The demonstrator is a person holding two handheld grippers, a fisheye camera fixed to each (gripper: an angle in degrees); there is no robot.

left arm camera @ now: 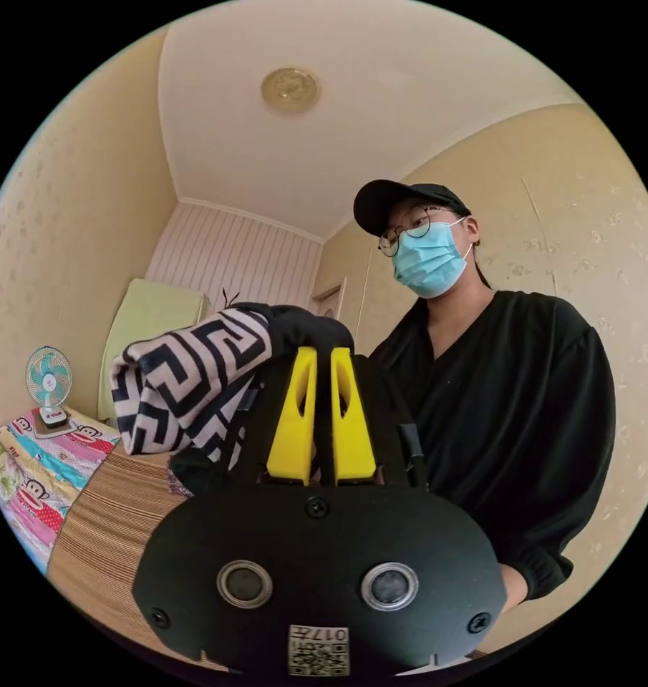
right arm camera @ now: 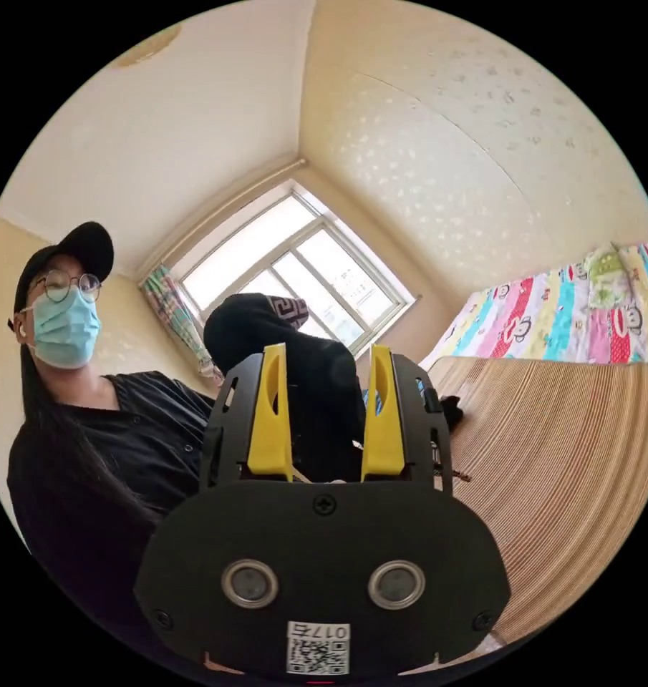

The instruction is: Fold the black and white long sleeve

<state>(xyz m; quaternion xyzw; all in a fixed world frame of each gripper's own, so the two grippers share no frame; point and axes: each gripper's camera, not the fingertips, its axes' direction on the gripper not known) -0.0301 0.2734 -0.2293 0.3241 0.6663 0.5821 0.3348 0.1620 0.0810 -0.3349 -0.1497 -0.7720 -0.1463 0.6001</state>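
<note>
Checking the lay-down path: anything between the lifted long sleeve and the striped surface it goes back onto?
Nothing visible. The black and white long sleeve hangs from the left gripper and right gripper, above the striped surface; the stretch in view is bare. The fan sits off to the side on the bedding.

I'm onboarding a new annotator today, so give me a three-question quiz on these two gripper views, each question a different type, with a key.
1. True or false: the left gripper has its jaws nearly closed on the black and white long sleeve.
2. Multiple choice: in the right gripper view, what lies between the right gripper jaws? A) black fabric B) a fan C) a curtain
3. Fill in: in the left gripper view, the small fan stands on the colourful ____.

Key: 1 true; 2 A; 3 bedspread
</note>
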